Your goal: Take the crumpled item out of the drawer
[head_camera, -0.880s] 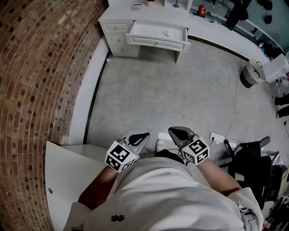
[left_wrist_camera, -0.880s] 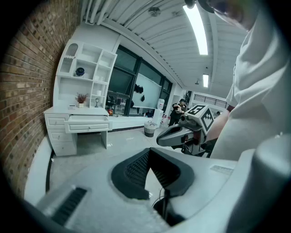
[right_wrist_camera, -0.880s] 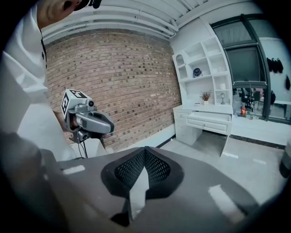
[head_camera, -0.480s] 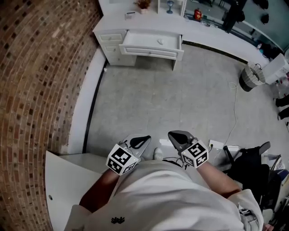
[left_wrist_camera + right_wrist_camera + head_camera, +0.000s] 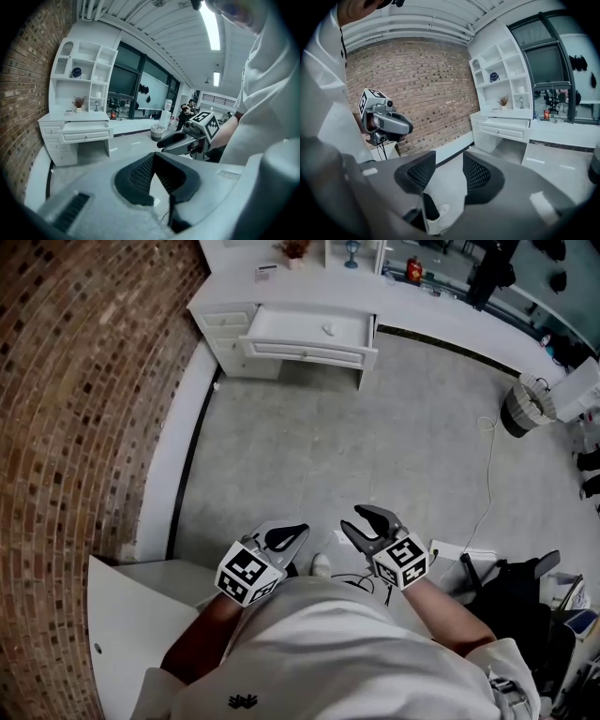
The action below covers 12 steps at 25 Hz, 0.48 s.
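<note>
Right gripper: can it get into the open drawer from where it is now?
Probably not. The drawer is across a wide stretch of floor, while the right gripper, jaws open and empty, is close to the person's body. Nothing seems to block the way; walking over comes first.

**Right tongs pop open as the view swings**

And there it goes: the right gripper [image 5: 352, 518] has parted its tongs. A moment ago they made one closed dark point. Now they stand forked, with bare floor [image 5: 375, 427] showing between them and nothing held.

The head view has shifted too. The open drawer [image 5: 309, 331] and its white table [image 5: 223, 322] have slid left and lower in the picture. That brings a potted plant [image 5: 293, 247] on the table top into sight at the far edge. The white shoe [image 5: 322, 564] has drawn back toward the near edge.
</note>
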Each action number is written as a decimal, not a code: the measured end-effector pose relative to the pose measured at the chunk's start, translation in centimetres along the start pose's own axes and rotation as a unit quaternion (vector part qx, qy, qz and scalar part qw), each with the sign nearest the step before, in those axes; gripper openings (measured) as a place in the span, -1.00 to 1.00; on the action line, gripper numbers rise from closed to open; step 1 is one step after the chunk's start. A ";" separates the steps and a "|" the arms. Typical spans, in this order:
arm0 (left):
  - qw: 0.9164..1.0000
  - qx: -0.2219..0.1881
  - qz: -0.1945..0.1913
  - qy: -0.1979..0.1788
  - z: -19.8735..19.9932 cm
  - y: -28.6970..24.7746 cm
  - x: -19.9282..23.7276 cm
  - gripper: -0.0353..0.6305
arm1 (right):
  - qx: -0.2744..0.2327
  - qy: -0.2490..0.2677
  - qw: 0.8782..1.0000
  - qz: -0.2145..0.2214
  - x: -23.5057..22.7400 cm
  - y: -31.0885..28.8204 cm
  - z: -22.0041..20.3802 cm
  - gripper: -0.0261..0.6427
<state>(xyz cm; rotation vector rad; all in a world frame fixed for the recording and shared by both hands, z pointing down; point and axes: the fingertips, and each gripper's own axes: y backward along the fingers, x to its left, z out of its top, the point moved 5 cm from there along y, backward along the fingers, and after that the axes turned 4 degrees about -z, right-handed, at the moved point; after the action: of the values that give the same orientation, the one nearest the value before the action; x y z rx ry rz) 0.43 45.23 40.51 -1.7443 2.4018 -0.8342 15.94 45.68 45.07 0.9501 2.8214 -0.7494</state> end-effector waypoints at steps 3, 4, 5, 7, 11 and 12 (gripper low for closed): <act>1.000 0.006 -0.005 0.001 0.5 -1.1 1.4 -0.88 | -0.002 -0.005 1.000 -0.014 -2.0 -0.8 0.6 -0.22; 1.000 0.006 -0.008 0.001 0.7 -1.5 1.9 -0.88 | -0.003 -0.007 1.000 -0.021 -2.9 -1.0 0.8 -0.15; 1.000 0.006 -0.011 0.000 1.0 -1.9 2.5 -0.88 | -0.003 -0.008 1.000 -0.029 -3.7 -1.3 1.0 -0.12; 1.000 0.006 -0.021 -0.005 1.6 -2.6 3.9 -0.88 | -0.002 -0.014 0.999 -0.044 -5.4 -2.2 1.5 -0.06; 0.999 0.005 -0.041 -0.012 3.1 -3.7 8.1 -0.88 | 0.003 -0.022 0.997 -0.068 -8.3 -4.9 3.2 -0.03; 0.999 0.004 -0.045 -0.013 3.5 -3.9 9.4 -0.88 | 0.004 -0.026 0.997 -0.073 -9.0 -5.7 3.8 -0.02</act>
<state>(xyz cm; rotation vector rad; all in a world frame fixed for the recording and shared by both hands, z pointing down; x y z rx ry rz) 1.64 34.65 41.74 -1.8605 2.3159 -0.8259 19.50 35.01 46.12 0.7201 2.8687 -0.7893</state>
